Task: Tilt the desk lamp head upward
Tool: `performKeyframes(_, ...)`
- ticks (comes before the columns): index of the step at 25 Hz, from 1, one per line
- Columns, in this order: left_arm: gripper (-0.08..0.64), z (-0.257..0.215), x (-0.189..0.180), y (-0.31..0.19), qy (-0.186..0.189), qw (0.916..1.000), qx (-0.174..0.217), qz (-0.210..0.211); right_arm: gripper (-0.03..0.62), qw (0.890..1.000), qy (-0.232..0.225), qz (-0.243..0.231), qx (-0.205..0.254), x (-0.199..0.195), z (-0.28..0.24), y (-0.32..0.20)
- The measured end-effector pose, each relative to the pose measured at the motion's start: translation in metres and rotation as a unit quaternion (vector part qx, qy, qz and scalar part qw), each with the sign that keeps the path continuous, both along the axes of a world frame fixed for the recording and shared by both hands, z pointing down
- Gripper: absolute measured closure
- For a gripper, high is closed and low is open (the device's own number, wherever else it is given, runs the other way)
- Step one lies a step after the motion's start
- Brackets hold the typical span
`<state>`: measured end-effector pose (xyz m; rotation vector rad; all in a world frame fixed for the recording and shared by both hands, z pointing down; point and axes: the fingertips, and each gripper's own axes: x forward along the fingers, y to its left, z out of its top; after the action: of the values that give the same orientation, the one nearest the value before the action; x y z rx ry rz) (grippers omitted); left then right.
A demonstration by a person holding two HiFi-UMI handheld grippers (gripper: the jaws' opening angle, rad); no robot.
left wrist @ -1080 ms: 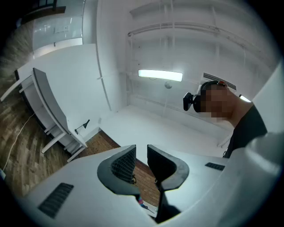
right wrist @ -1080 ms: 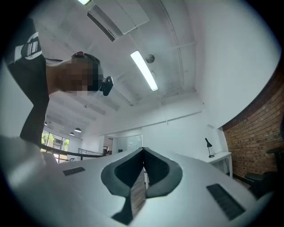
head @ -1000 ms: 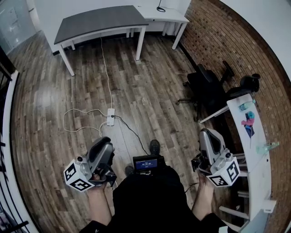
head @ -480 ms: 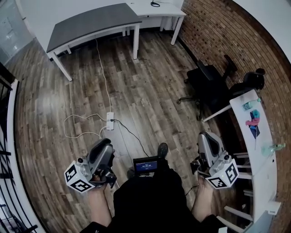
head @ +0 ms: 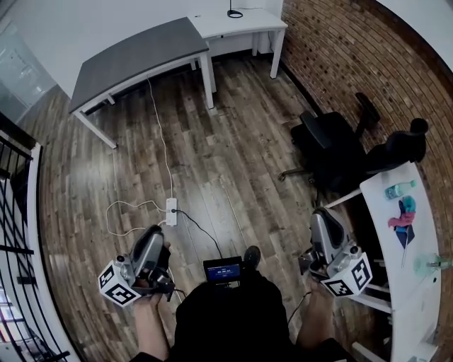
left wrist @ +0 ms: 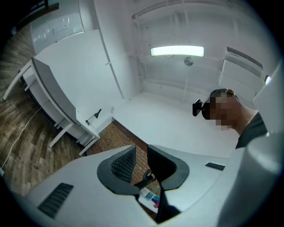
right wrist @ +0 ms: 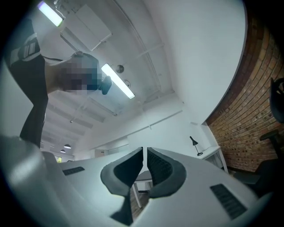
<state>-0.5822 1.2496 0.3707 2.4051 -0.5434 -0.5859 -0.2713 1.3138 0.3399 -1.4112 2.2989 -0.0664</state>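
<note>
The desk lamp stands far off, untouched
Near left, left gripper slightly spread, empty; power strip on floor ahead; lamp on far white counter beside grey counter; right gripper pressed together, black chairs near

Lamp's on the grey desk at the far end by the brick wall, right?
No: the desk lamp stands on the white desk, beside the grey desk; the head view shows it. Far end, by the brick wall, holds.
</note>
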Motion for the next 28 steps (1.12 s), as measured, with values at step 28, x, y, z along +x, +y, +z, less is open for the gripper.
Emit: performKeyframes(28, 0.485, -0.007, 0.213, -0.259, 0.044, 0.9927, 0.001, 0.113, 0.509, 0.999, 0.015, 0.040, -0.004, 0.129, -0.015, -0.207)
